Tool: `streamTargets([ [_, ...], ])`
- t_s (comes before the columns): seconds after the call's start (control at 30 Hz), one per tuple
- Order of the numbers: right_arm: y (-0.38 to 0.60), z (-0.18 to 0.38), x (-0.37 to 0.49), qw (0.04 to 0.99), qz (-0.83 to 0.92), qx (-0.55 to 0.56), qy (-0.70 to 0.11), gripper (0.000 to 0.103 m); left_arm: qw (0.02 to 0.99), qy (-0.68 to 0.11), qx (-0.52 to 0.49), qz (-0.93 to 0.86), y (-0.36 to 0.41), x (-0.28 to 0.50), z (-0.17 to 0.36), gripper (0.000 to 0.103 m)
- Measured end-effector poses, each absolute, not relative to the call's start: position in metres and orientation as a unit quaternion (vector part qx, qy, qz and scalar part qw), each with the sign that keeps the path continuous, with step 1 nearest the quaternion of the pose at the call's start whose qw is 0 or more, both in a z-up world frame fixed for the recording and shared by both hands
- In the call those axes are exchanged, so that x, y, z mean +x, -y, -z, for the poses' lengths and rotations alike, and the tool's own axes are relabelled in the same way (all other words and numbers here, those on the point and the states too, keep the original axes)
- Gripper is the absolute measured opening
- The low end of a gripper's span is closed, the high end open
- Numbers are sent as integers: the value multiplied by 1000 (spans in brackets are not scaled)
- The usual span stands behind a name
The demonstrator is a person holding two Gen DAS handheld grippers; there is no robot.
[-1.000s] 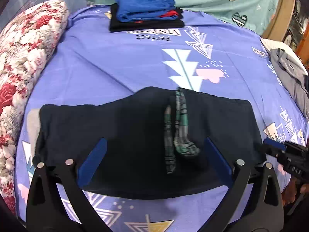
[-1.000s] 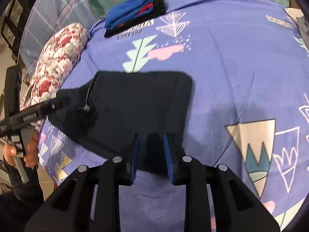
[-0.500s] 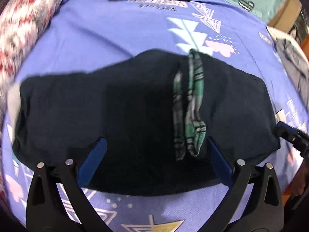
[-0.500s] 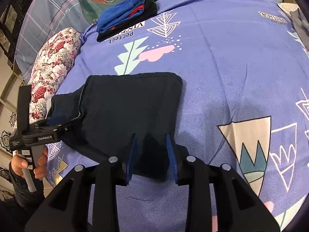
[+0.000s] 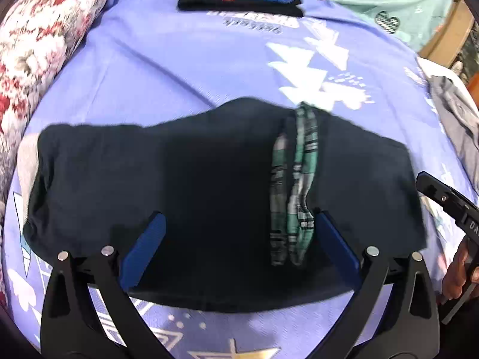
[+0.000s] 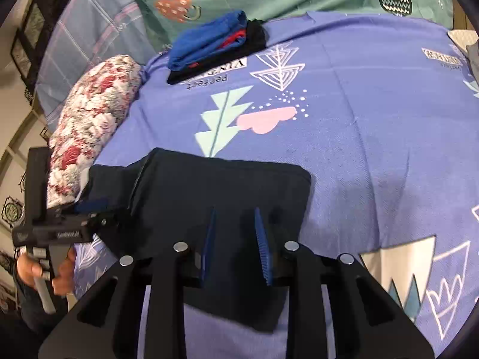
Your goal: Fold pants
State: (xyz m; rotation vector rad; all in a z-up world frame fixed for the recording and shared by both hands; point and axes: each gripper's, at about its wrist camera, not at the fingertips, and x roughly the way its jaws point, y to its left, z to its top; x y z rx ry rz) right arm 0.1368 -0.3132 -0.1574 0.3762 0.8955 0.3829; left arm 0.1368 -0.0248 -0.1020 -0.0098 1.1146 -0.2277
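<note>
The left wrist view alone shows the plaid lining (image 5: 295, 185), a green-and-grey strip lying across the dark pants (image 5: 209, 197); the right wrist view alone shows the pants' squared far corner and the hand (image 6: 39, 269) gripping the left tool's handle. The left tongs (image 5: 236, 239) stand wide open, tilted steeply down over the pants' near edge, nothing pinched between the blue pads. The right tongs (image 6: 236, 233) are narrowly parted, angled down over the near part of the pants (image 6: 221, 197); their jaws have just closed a little, with cloth below the gap, though whether the pads press it I cannot tell. The pants lie flat on the bed (image 6: 359, 119). Farther off, a floral bolster (image 6: 95, 119) lies along the bed's edge. Beyond it, folded clothes (image 6: 215, 42) sit stacked.
</note>
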Motion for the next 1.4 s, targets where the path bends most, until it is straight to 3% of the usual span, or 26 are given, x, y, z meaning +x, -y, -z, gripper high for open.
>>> streamTargets([
  [0.1, 311, 179, 152, 846, -178, 195, -462, 27, 834, -542, -21, 102, 20, 144, 116, 101],
  [0.33, 314, 167, 138, 850, -185, 195, -453, 33, 838, -535, -25, 104, 17, 138, 104, 101],
  [0.47, 320, 153, 116, 863, -182, 199, -428, 46, 855, -503, -56, 113, -7, 115, 82, 101],
  [0.67, 321, 152, 103, 863, -178, 207, -424, 47, 860, -489, -104, 101, -47, 100, 65, 101],
  [0.9, 304, 157, 104, 850, -206, 198, -443, 48, 855, -497, -144, 33, -107, 93, 80, 101],
  [1.17, 297, 168, 106, 840, -217, 197, -456, 58, 827, -505, -245, -23, -180, 87, 99, 101],
  [1.4, 301, 168, 108, 840, -222, 206, -451, 58, 804, -522, -285, 1, -185, 103, 112, 99],
])
